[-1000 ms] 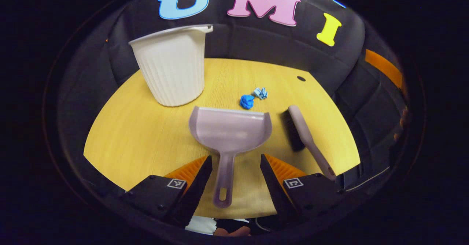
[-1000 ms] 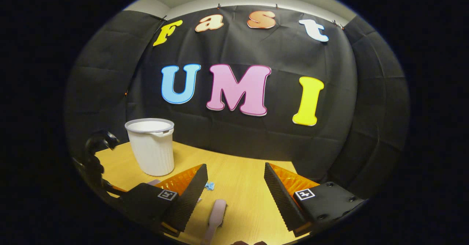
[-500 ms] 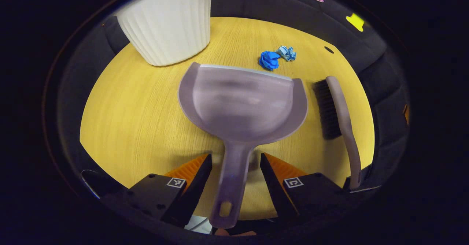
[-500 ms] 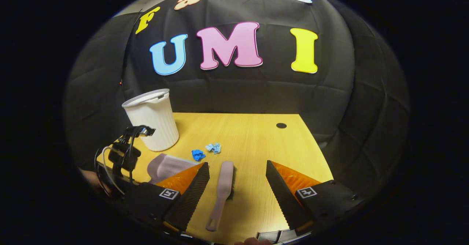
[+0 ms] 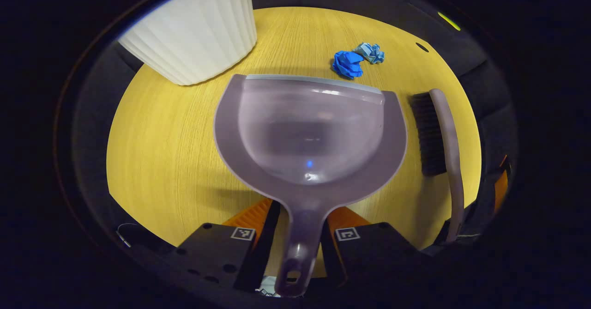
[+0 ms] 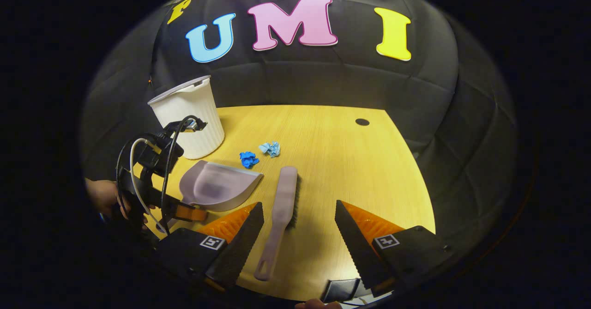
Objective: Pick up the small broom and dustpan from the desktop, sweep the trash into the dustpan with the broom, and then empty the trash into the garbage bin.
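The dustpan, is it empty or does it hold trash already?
Empty. The dustpan has a bare scoop; both paper balls lie on the table beyond its front edge.

My dustpan [image 5: 310,133] is a pale greyish lilac, glossy inside, with a lighter grey strip along its front lip. The broom [image 6: 279,216] has the same pale lilac back and handle, and its bristles are black. Two bits of trash lie on the table: one paper ball [image 5: 348,64] is deep blue, the other scrap [image 5: 370,52] a lighter blue-grey. The bin [image 5: 191,34] is white with fine upright ribs. My table [image 5: 161,133] is yellow wood with a fine grain and one small dark hole. My left gripper [image 5: 298,235] and right gripper [image 6: 298,235] are black with orange finger backs, each bearing a small black-and-white square marker.
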Action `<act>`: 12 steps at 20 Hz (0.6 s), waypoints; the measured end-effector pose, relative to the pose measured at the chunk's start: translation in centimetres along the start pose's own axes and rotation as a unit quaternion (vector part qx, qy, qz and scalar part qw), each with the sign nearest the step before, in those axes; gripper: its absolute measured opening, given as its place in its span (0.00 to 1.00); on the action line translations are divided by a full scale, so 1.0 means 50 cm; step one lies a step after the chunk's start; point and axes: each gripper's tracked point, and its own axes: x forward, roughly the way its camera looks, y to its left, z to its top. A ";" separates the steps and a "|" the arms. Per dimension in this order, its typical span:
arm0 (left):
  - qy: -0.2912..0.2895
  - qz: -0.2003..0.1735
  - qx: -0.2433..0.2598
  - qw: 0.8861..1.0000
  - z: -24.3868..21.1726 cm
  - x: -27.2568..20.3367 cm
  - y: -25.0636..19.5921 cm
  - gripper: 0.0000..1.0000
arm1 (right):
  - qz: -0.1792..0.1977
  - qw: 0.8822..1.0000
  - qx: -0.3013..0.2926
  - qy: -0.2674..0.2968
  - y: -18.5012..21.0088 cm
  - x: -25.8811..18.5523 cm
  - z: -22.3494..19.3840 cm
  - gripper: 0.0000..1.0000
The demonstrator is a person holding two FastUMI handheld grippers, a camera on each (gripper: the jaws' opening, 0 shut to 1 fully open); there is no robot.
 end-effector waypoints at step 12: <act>-0.039 -0.063 -0.048 0.996 -0.010 -0.004 -0.037 0.29 | 0.023 0.975 0.027 0.219 0.055 0.066 -0.102 0.98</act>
